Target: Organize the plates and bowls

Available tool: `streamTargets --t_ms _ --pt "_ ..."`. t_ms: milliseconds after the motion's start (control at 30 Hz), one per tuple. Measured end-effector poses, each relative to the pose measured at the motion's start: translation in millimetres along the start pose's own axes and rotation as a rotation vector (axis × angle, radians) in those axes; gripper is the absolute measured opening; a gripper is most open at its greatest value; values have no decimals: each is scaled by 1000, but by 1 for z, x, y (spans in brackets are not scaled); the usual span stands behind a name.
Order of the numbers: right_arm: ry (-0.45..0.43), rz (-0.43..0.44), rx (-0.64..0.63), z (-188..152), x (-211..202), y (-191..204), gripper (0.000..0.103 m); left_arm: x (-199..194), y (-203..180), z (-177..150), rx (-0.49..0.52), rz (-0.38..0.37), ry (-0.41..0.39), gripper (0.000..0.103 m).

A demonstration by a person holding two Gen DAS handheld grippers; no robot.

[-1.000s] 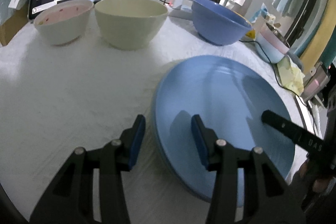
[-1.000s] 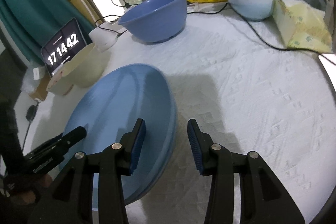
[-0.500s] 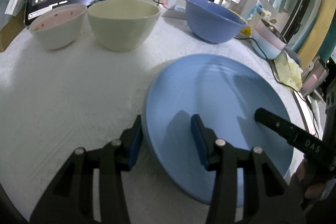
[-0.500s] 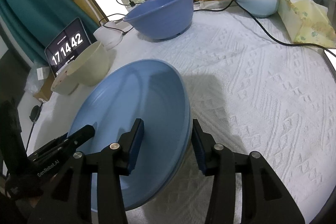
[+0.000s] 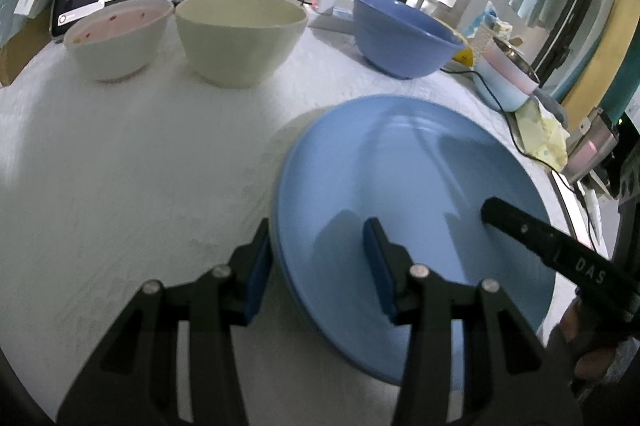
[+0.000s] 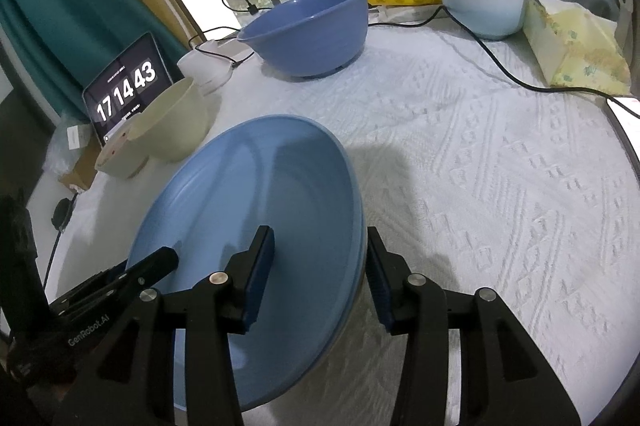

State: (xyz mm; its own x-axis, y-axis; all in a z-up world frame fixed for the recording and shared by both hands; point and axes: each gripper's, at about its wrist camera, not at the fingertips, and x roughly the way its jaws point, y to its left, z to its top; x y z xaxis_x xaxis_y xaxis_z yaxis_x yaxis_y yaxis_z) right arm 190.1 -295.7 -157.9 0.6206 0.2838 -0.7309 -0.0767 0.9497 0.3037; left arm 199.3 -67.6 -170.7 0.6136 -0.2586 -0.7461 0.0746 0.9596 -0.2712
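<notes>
The blue plate (image 5: 416,194) was straddled at opposite rims; the left hand-held gripper (image 5: 318,266) and right hand-held gripper (image 6: 320,270) were each half-open astride an edge; whether pads pressed could not be told.

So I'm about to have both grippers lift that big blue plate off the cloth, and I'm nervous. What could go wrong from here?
1. The left gripper and right gripper only straddle opposite rims of the blue plate; the fingers look open, so it may slip or tilt.
2. It seems to sit on another plate, which might lift or shift too.
3. The black cable nearby could snag.
</notes>
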Motion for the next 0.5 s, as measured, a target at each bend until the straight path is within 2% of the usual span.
streamTargets --t_ms 500 --pt "-6 8 -41 -1 -2 29 48 -21 23 -6 -37 10 -34 46"
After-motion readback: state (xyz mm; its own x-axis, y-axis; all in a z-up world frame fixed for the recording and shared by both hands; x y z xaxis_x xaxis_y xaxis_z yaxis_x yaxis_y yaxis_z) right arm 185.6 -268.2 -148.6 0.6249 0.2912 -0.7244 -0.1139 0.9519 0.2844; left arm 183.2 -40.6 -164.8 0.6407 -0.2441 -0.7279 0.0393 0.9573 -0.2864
